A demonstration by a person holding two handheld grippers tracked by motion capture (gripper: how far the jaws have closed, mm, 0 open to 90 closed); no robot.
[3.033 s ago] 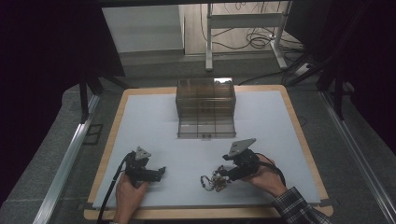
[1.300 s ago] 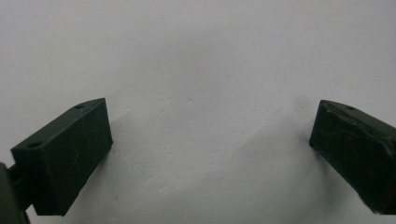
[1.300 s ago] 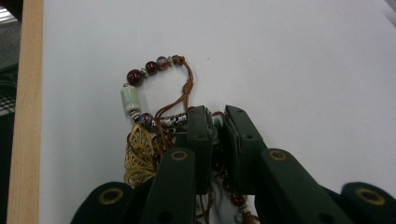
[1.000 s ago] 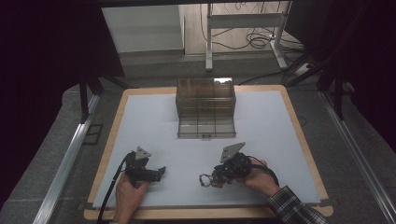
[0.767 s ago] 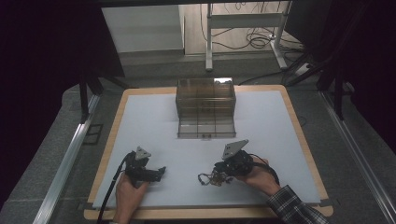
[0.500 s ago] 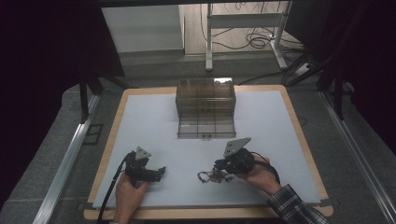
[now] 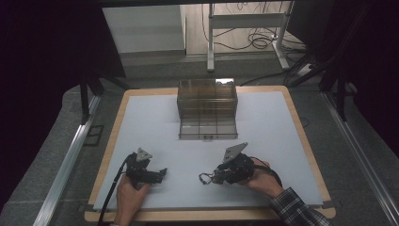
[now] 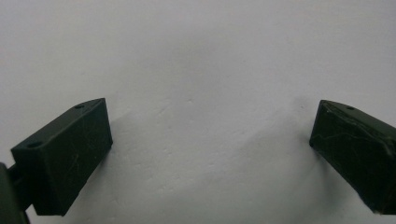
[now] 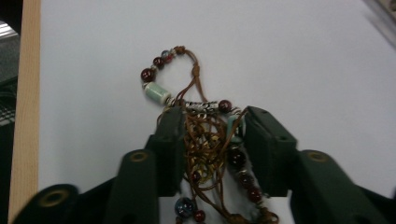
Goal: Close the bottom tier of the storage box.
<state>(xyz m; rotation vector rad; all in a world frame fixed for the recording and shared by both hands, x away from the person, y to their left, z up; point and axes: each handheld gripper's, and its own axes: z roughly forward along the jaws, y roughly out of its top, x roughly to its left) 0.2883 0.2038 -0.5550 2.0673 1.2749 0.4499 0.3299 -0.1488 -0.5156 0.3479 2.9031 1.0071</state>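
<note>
R claw (image 9: 209, 122) jaws just been opening, bead string (image 9: 205, 140) loose between them, near desk (image 7: 155, 117) front edge; L claw (image 8: 210, 140) wide apart, nothing in it, front-left

bracelet (image 9: 205, 140): brown cord, glossy beads | table (image 7: 155, 127): matt white, wood rim

The right hand-held gripper (image 7: 207, 178) sits slightly farther left on the counter (image 7: 263, 122) than earlier, and its jaws have just been opening around the beaded cord bracelet (image 9: 205, 140).
</note>
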